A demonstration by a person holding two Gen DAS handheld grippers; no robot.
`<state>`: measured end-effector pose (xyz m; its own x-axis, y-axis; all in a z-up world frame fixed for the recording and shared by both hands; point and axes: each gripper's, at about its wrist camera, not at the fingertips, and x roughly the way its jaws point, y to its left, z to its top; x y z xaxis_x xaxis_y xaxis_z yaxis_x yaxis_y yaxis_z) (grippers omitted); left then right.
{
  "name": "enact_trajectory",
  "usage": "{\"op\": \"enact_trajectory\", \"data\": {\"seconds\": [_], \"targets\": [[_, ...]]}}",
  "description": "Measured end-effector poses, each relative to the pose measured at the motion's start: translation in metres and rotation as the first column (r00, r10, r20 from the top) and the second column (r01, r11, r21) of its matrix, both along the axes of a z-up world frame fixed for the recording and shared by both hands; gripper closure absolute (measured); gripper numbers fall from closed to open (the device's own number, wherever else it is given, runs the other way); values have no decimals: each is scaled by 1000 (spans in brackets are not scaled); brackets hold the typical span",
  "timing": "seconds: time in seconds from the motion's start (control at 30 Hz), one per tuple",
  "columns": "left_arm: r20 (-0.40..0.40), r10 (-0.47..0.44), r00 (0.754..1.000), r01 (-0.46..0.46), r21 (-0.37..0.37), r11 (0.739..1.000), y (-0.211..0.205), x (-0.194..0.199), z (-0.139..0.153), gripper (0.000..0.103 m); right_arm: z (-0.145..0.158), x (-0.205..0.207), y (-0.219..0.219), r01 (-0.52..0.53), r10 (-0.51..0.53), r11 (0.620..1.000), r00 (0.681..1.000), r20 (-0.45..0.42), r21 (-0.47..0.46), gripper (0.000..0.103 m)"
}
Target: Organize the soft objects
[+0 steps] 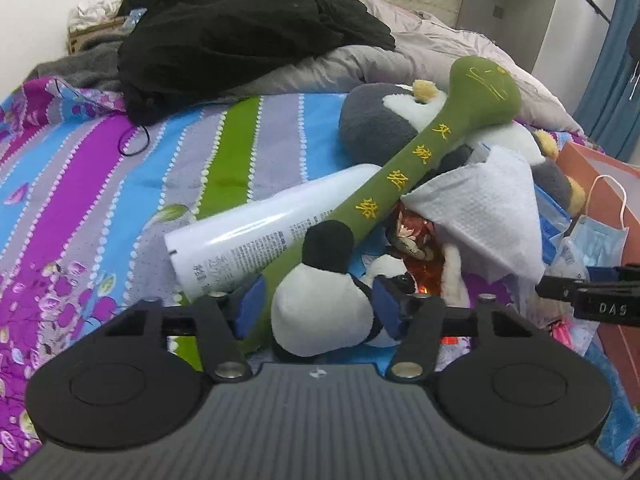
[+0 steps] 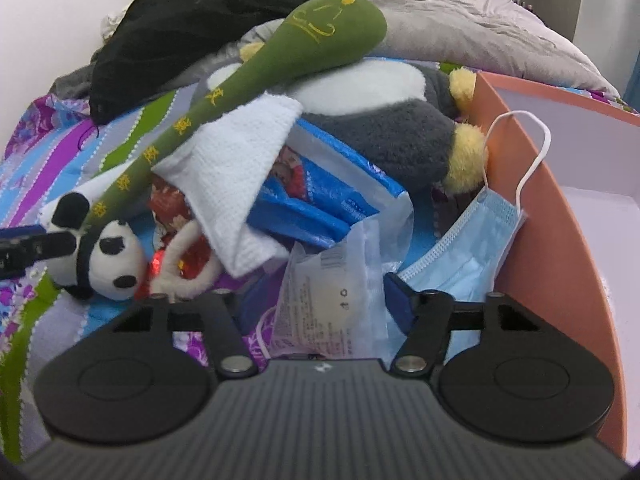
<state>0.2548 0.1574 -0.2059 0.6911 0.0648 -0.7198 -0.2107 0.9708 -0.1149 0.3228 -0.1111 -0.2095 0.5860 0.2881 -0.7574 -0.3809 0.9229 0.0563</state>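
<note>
Blue-padded left gripper (image 1: 320,304), low centre of its frame, clamps the small panda plush (image 1: 320,316), whose green stem (image 1: 400,172) runs to the upper right over a white bottle (image 1: 256,224) on the striped bedsheet (image 1: 100,184). Low centre in the other view, the right gripper (image 2: 320,312) pinches a clear plastic packet (image 2: 332,296); a blue face mask (image 2: 468,248) lies just right of it against the orange box (image 2: 560,220), with the grey plush (image 2: 392,136) above.

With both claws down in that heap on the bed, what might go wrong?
The left gripper pinches the panda, whose green stick lies across the white bottle; lifting may roll the bottle. The right gripper closes on a clear packet beside the face mask, so it might snag the mask.
</note>
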Motion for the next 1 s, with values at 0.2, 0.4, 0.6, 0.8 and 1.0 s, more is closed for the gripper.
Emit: {"op": "enact_trajectory", "data": {"seconds": [0.2,0.4,0.6,0.8,1.0], "targets": [[-1,13,1000,-13,-6,1000,-3,-4,1,54,8,-7,-3,-13,13,1000,1000,6,13,73],[-4,59,998,-59,-5,998,-13,-19,5,59,18,-20,-5,-28,28,999,999,21,20,82],[-2,99,995,-99,-25,995,-22,-45,10,61,31,-42,-11,-41,41,998,999,18,49,85],[-13,162,987,-162,-72,984,-30,-80,14,61,40,-71,-18,-54,54,996,999,9,66,86],[-27,210,977,-212,-144,967,-44,-123,18,61,42,-99,-25,-48,52,993,998,-28,109,86]]}}
